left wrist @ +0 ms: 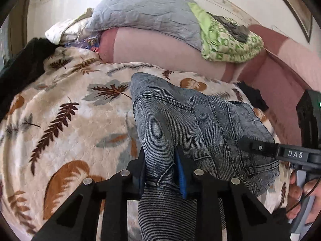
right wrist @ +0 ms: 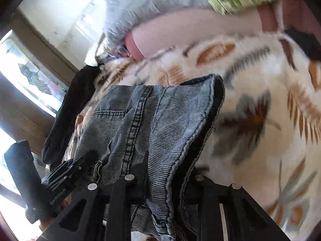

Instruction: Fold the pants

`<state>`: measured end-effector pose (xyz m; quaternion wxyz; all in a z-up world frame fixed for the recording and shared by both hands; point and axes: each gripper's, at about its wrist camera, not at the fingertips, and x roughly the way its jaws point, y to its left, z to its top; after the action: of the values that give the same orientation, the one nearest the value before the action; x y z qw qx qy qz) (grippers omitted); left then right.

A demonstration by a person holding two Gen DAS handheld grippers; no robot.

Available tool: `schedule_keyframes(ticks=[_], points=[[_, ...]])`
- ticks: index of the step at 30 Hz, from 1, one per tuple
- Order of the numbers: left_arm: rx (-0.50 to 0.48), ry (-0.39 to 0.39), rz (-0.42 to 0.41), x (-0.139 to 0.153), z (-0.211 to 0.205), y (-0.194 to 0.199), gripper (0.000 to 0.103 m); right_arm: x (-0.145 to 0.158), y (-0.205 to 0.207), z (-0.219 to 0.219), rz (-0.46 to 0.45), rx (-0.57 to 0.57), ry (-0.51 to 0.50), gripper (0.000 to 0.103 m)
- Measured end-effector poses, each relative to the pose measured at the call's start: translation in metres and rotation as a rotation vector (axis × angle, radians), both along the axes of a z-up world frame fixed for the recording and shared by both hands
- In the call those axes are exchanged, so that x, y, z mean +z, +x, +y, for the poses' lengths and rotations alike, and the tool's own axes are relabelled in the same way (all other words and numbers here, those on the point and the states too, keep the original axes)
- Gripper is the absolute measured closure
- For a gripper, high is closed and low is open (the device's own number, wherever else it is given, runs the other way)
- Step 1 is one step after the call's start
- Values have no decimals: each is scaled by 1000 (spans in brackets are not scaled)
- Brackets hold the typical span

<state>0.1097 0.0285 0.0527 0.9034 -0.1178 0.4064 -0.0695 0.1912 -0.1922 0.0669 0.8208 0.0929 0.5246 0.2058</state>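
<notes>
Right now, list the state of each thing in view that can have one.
jeans: bunched, held up off the blanket by both grippers.
left gripper: shut on the jeans.
right gripper: shut on the jeans.
leaf-print blanket: spread flat.
grey quilted pillow: lying on the pink headboard.
green patterned cloth: crumpled.

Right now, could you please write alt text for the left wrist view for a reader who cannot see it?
The left hand-held gripper is shut on a fold of grey-blue jeans above a leaf-print blanket. The right hand-held gripper meets the jeans from the right; a grey pillow lies behind.
</notes>
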Motion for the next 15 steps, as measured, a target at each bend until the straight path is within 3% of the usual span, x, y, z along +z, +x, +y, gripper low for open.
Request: schedule_keyframes(ticks=[2, 3, 4, 5, 6, 8, 10, 15], points=[[34, 24, 14, -22, 4, 11, 60, -29, 12, 6, 25, 7, -57, 68], [65, 63, 47, -39, 4, 19, 39, -50, 17, 4, 87, 2, -82, 62], [81, 101, 110, -56, 8, 24, 29, -71, 20, 2, 159, -27, -120, 56], [91, 127, 187, -69, 10, 27, 28, -78, 15, -4, 161, -60, -136, 52], [94, 89, 188, -70, 17, 19, 29, -72, 7, -9, 122, -72, -101, 50], [136, 60, 131, -57, 27, -3, 25, -54, -11, -16, 54, -80, -112, 44], [169, 69, 112, -41, 28, -25, 17, -30, -35, -23, -26, -101, -134, 31], [144, 113, 79, -13, 3, -60, 17, 10, -94, -22, -127, -49, -225, 22]])
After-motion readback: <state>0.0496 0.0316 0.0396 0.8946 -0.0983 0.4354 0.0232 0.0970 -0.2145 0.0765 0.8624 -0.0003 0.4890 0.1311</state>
